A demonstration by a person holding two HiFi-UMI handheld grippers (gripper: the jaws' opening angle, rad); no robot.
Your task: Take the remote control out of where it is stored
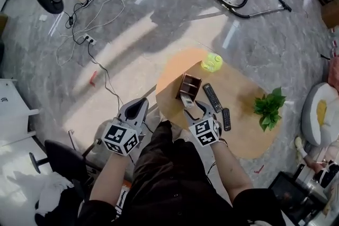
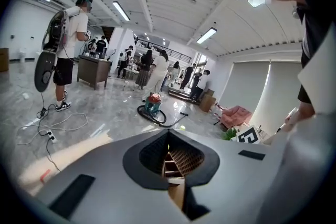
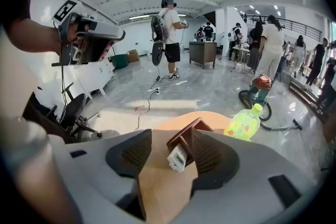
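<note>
**We are aiming the wide-open right gripper at the stored remote.**

We are holding the right gripper [image 1: 196,109] with its jaws spread wide and nothing pressed between the pads. In the right gripper view the white remote [image 3: 177,156] is sitting straight ahead in the gap, untouched. It is leaning in the near side of the brown wooden holder [image 1: 189,86] on the table [image 1: 243,137], with its free end toward us. Its long axis seems to be running roughly along the gripper's line of aim. The left gripper [image 1: 142,102] is hanging off the table's left edge, closed on nothing and farther away. A long black remote [image 1: 212,97] and a shorter black remote [image 1: 226,119] are lying flat just right of the holder.
</note>
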